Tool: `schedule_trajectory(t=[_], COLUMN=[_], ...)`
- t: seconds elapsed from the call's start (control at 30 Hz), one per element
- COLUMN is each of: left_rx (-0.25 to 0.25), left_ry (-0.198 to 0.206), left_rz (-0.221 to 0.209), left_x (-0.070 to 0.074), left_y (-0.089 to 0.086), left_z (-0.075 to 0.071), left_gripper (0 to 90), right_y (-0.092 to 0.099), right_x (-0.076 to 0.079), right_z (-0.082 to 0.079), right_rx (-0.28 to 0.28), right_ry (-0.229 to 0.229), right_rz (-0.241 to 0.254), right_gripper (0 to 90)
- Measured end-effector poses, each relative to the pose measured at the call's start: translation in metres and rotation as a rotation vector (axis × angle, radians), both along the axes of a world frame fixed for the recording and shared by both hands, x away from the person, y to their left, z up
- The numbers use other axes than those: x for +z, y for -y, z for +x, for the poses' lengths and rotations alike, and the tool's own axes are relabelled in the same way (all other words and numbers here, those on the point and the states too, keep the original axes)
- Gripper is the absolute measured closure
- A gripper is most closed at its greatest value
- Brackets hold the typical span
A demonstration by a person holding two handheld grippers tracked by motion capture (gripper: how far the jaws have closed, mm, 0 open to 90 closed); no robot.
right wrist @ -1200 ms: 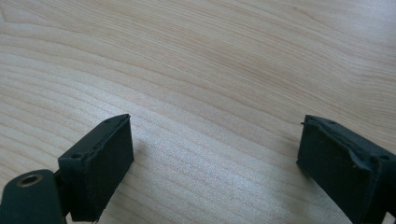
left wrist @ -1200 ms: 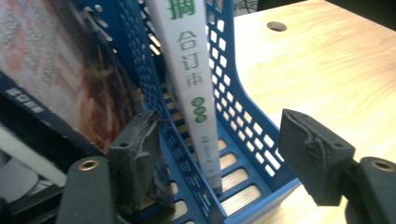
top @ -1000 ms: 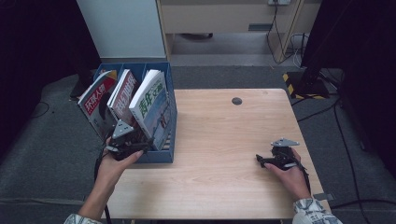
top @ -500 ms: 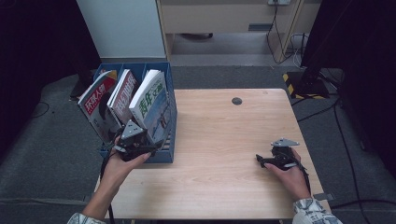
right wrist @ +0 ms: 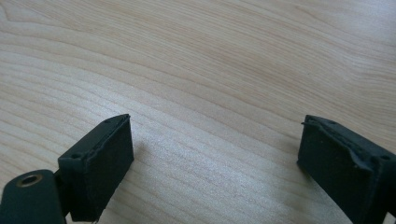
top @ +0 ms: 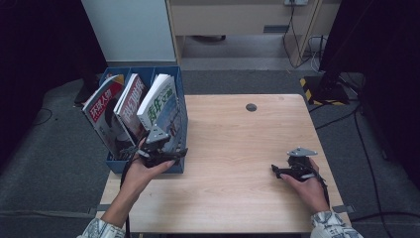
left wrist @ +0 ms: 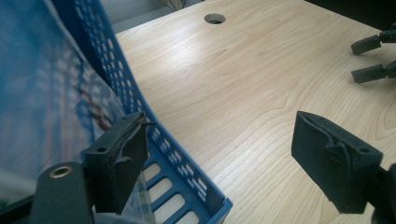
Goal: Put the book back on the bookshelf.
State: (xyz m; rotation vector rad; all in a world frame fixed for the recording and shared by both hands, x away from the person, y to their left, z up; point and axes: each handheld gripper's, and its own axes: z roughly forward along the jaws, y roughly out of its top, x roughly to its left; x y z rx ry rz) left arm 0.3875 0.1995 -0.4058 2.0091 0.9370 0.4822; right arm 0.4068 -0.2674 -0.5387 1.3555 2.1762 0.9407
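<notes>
While the left gripper (top: 166, 148), jaws just opened wide, straddles the rack (left wrist: 126, 88) wall beside the magazine (top: 161, 101), withdrawing crookedly could snag and tip it; the right gripper (top: 285, 171) gapes empty.

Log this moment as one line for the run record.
left tongs: open, just been opening, straddling blue magazine rack wall, nothing pinched | right tongs: open, empty over table | magazines: in rack

blue file rack (top: 174, 166) — table's left edge | magazine (top: 159, 101) — upright, rightmost slot
</notes>
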Motion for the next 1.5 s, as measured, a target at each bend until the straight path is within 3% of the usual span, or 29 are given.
schedule_trajectory(t=[0.37,0.7,1.2,1.5], left_rx=[-0.027,-0.038,-0.071,-0.103], left_ry=[-0.038,-0.035,-0.048,-0.060], left_rz=[0.001,-0.001,0.007,0.013], left_x=[-0.006,-0.006,-0.011,-0.022], left_y=[0.017,0.030,0.054,0.082], left_z=[0.014,0.020,0.029,0.036], left_gripper=[12.4,6.8,6.5,6.8], right_y=[0.000,0.000,0.000,0.000], right_x=[0.000,0.000,0.000,0.000], right_z=[0.000,0.000,0.000,0.000], right_rx=[-0.007,-0.012,-0.019,-0.026], right_ry=[-0.004,-0.008,-0.009,-0.011], right_rz=[0.000,0.001,0.000,0.000], right_gripper=[9.4,8.5,7.7,7.2])
